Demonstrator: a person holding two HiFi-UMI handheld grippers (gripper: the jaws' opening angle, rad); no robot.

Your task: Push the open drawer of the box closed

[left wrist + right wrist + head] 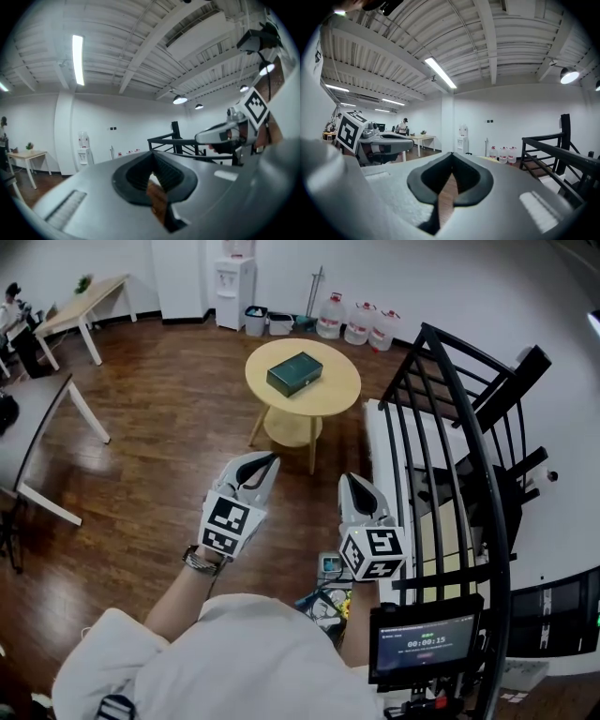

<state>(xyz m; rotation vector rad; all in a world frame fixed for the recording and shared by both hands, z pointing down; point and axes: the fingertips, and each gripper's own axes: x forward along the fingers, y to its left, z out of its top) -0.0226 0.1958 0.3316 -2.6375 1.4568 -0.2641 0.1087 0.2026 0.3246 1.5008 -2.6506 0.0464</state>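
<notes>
Head view alone takes in the box (294,373) — dark green, lying on the round yellow table (337,395), well ahead of the left gripper (270,459) and the right gripper (351,478). Whether its drawer stands open I can't tell from here. Both gripper views tilt upward instead, catching the ceiling (140,42) and strip lights (440,72), each with the other gripper alongside. Water bottles (361,322) and a water dispenser (234,287) stand by the far wall; a black railing (459,418) runs just beside the right gripper. Wooden floor (169,427) lies between grippers and table. Both pairs of jaws are pressed together — holding nothing, touching nothing.
</notes>
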